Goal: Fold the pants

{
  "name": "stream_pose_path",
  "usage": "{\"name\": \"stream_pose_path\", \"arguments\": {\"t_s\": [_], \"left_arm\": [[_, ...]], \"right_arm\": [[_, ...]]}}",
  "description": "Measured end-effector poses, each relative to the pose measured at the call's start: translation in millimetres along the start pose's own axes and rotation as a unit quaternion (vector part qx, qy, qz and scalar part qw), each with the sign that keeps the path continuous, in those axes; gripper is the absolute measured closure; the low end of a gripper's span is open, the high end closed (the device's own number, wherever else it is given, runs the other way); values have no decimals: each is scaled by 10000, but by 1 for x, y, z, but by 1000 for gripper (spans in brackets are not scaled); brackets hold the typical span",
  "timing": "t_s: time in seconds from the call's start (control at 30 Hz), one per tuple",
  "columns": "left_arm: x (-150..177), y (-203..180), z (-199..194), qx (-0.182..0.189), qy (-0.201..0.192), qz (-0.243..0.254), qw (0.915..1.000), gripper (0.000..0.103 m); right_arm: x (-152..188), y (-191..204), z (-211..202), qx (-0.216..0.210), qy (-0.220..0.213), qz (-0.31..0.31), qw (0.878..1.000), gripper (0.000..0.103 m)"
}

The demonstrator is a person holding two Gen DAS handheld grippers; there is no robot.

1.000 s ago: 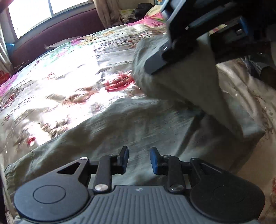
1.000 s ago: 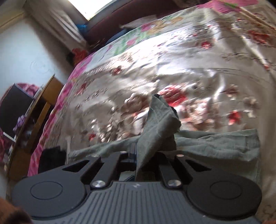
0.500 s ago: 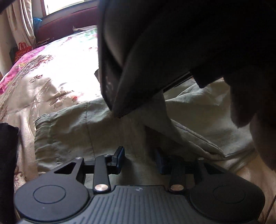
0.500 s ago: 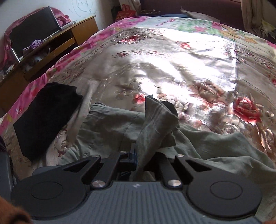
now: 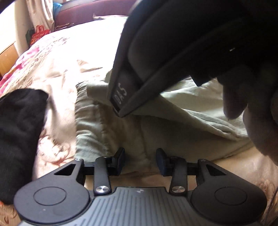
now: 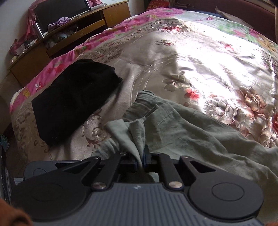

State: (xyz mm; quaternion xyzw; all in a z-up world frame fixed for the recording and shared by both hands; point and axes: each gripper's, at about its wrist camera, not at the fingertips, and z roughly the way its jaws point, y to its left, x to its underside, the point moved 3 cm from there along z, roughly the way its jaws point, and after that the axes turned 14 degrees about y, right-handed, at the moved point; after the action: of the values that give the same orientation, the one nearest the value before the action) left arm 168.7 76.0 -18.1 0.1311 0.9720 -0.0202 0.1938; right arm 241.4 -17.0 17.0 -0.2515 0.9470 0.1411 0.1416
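- Two claws worked the bed [image 6: 199, 57]; a black garment [image 6: 73, 97] lay at far left
- My left gripper [image 5: 140, 160] hung apart, empty, at the pants [image 5: 107, 132] near edge
- My right gripper [image 6: 141, 160] pinched a pants corner, carrying it leftward over them

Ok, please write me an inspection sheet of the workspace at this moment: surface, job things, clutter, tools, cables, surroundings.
Surface: bed with floral bedspread, sunlit.
Job's things: olive pants lying rumpled, one part lifted.
Clutter: black garment beside the pants, apart from them.
Tools: right tool shut on a pants fold; left tool open, empty, at the pants' near edge.
Cables: nothing seen.
Surroundings: wooden desk with small items; curtain.
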Motion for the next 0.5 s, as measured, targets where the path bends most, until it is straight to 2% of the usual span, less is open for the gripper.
{"name": "stream_pose_path", "arguments": {"t_s": [0.13,0.17,0.2,0.27,0.33,0.4,0.5], "left_arm": [[0,2,-2,11,14,-112,9999,48],[1,2,-3,24,24,-126,9999,48],[2,2,-4,35,28,-141,9999,48],[5,4,-7,79,50,-194,9998,48],[6,4,-9,144,73,-275,9995,48],[8,3,-12,159,74,-318,9993,48],[11,5,-15,132,45,-446,9989,48]], "right_arm": [[-2,0,-8,-84,-9,-83,9999,87],[-4,0,-11,-148,-14,-96,9998,81],[-5,0,-13,-212,2,-125,9997,69],[-7,5,-15,-304,38,-358,9989,60],[-7,12,-15,-283,61,-609,9977,60],[-9,9,-18,-430,72,-609,9972,60],[-18,-11,-18,-221,147,-617,9977,60]]}}
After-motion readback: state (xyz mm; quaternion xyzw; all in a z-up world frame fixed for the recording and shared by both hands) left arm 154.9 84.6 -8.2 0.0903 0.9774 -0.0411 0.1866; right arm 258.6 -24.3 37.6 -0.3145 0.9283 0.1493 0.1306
